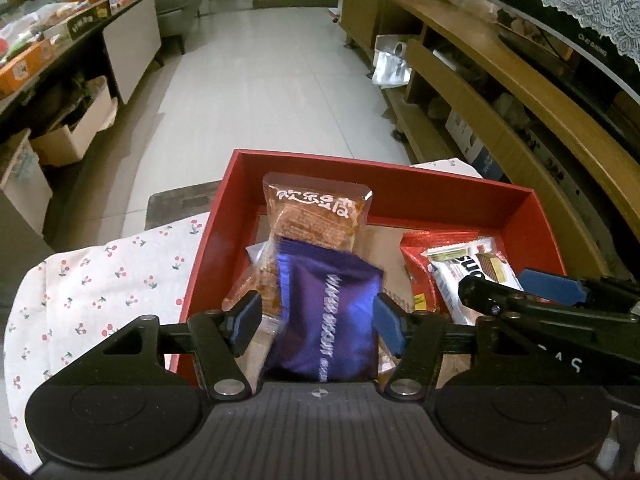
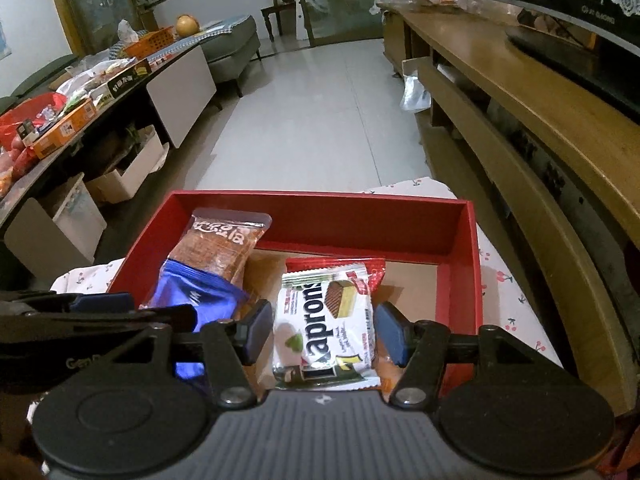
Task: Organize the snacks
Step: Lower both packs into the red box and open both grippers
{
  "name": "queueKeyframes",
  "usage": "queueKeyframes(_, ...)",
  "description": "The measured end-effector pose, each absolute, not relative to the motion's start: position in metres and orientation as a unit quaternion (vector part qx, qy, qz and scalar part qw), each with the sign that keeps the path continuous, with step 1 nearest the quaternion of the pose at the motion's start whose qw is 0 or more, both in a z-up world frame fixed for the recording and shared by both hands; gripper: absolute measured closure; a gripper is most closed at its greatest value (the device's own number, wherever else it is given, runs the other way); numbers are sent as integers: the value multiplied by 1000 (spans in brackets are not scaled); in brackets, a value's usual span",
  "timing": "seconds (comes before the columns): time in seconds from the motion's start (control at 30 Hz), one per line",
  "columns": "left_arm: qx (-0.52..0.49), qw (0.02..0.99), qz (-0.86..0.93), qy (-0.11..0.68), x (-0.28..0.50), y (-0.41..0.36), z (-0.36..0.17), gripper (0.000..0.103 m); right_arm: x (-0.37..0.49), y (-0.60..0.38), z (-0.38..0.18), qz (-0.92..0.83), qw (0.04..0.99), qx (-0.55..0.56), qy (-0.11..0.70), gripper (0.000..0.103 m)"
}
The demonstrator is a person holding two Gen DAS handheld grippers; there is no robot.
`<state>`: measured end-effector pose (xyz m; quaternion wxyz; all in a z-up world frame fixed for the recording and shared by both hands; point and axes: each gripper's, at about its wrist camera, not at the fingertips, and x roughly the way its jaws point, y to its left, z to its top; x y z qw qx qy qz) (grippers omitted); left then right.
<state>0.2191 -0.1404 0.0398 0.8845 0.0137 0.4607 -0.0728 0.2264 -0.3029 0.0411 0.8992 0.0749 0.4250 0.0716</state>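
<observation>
We look down two hand-held tools into a red box [image 1: 452, 200], a rigid card tray with matte walls and a bare brown card floor, at twelve o'clock from both. It rests on a white cloth [image 1: 100, 280] printed with small cherries; whether a table lies beneath, we cannot tell.

Inside, toward ten o'clock, an orange packet [image 1: 316, 216] of clear, glossy film leans on the far wall. A red foil packet [image 2: 370, 272] lies flat at the middle of the box, mostly covered.

The left tool [image 1: 316, 320] stands half-wide with a purple wrapper [image 1: 332, 312] between its blue pads. The wrapper is a soft, shiny pillow of foil. The right pad looks to touch it; a gap shows at the left pad, so we judge it loosely held or being let go.

The right tool [image 2: 324, 332] is likewise half-wide around a white wafer pack [image 2: 324, 320], a flat, crinkly square; small gaps show at both pads.

To do this step well, we judge each packet should be lowered flat onto the box floor beside its neighbours, then released fully, and the tools lifted straight up so slick foil does not cling or drag.
</observation>
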Motion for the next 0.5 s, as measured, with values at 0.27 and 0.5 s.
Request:
queueKeyframes(0.27, 5, 887, -75, 455, 212, -136, 48, 27, 217, -305, 50, 70, 902, 77, 419, 23)
queueKeyframes(0.5, 1, 892, -83, 445, 195, -128, 59, 22, 197, -299, 61, 76, 905, 71, 413, 23)
